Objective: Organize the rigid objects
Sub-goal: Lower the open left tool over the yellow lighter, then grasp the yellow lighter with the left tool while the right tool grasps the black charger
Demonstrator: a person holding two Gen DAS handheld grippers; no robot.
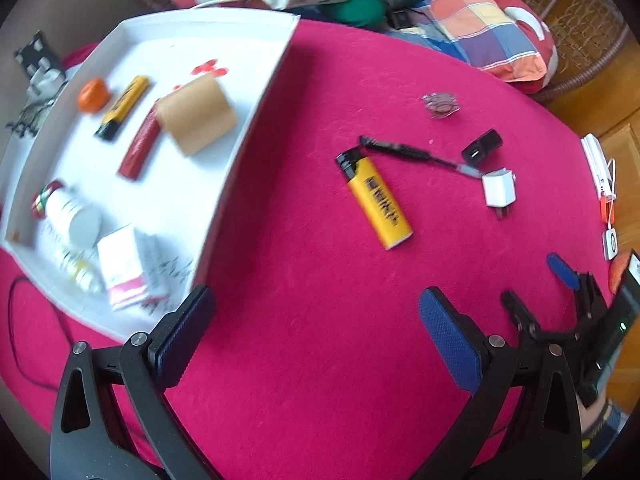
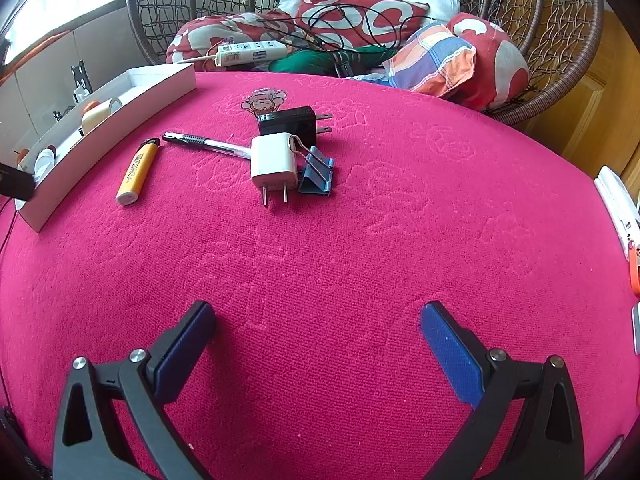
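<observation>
Left gripper (image 1: 316, 328) spread wide, nothing between the blue pads, hovering over bare pink cloth (image 1: 304, 360). Right gripper (image 2: 318, 336) also wide apart, empty, over open cloth; it shows in the left view at the lower right edge. Broad free stretch of cloth between both grippers and the loose items; right half of the table top is mostly bare out to the curved edge.

Loose on cloth, near to far: 1 yellow lighter (image 2: 136, 172) lying just beside the tray wall; 1 white plug adapter (image 2: 274, 166), prongs toward the camera; 1 blue binder clip (image 2: 318, 180) touching the adapter's right side; 1 pen (image 2: 208, 145) between lighter and adapter, tip at the adapter; 1 black plug adapter (image 2: 290, 122) right behind the white one; 1 cartoon sticker (image 2: 262, 102) furthest back.

White tray (image 1: 244, 136) at the left, its long wall running alongside the lighter. Inside, near to far: 1 white-and-pink box (image 1: 128, 276), 1 white bottle (image 1: 74, 216) lying down, another small blurred bottle next to the box, 1 red stick (image 1: 142, 144), 1 brown tape roll (image 1: 200, 116), 1 second yellow lighter (image 1: 124, 106), 1 orange cap (image 1: 93, 95). Lighters total: 2.

Beyond table edge: power strip (image 2: 250, 53), cushions (image 2: 360, 12), wicker chair (image 2: 552, 40).
</observation>
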